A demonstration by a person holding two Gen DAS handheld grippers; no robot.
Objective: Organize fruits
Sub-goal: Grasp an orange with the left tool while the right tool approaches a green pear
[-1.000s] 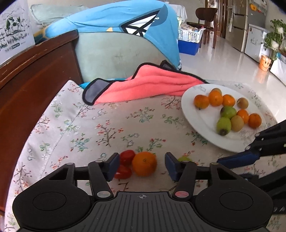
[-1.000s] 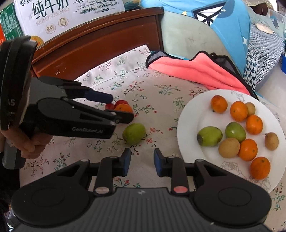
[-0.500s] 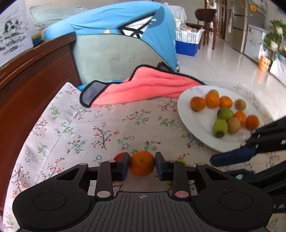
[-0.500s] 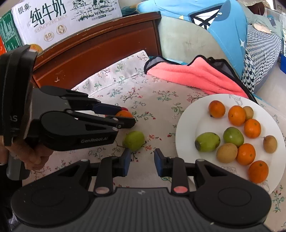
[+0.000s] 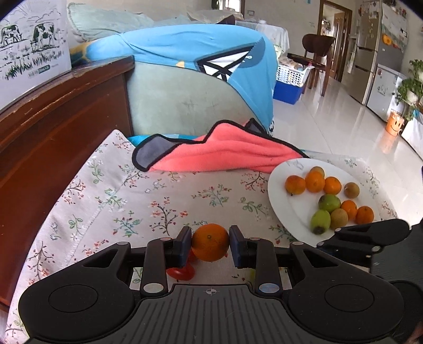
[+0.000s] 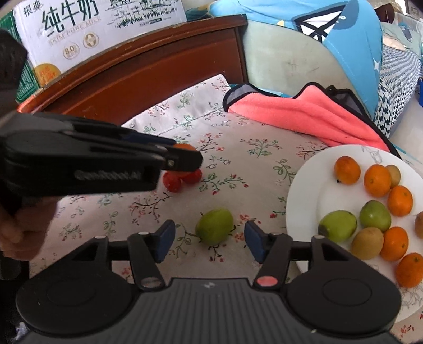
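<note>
Orange mandarin [image 5: 210, 246] sat pinched in the left gripper [image 5: 210, 246] left of the plate [image 6: 304, 190] — right gripper [image 6: 210, 242] was opening around a green fruit [image 6: 214, 226].

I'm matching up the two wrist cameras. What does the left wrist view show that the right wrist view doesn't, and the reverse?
Only the left wrist view: the left gripper shut on an orange, plus the room behind, with a chair and a fridge.

Only the right wrist view: a green fruit on the cloth between the right gripper's opening fingers, untouched, and a milk carton's label.

Both: the white plate of fruit, the pink towel, red tomatoes, the flowered cloth.
</note>
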